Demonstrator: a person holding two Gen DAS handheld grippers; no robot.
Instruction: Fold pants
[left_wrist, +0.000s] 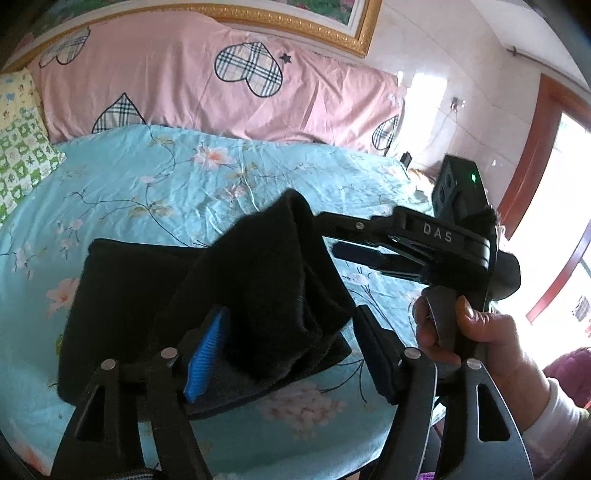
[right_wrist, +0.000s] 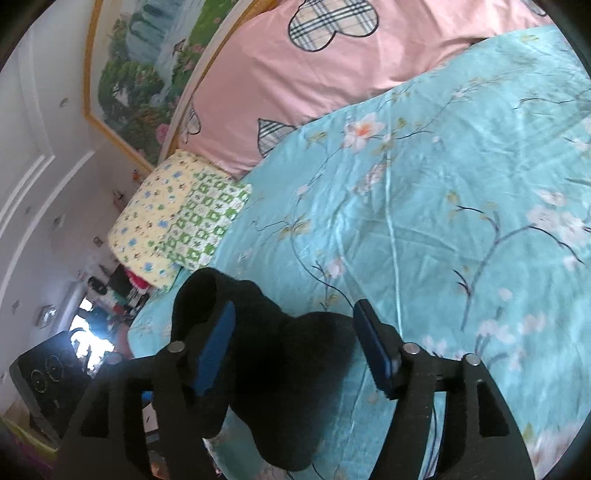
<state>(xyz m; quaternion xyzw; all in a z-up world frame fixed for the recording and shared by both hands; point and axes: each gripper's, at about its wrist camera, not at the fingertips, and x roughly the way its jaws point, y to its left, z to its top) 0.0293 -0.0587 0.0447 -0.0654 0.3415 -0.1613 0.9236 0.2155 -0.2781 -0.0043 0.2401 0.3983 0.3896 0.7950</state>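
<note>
— Folded black fleece pants (left_wrist: 155, 295) lying on the floral turquoise bed sheet (left_wrist: 147, 184).
— Left gripper (left_wrist: 288, 350) fingers apart, loosely around a fold; right gripper (right_wrist: 295, 350) likewise spread.

Floral turquoise bedsheet (left_wrist: 155, 192), pink heart-patterned quilt (left_wrist: 177, 85), gilt-framed painting (right_wrist: 147, 74), bright window (left_wrist: 561, 206).

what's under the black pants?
The black pants lie folded on the turquoise floral bedsheet, which shows all around them. Whatever lies directly beneath the fabric is covered.
</note>
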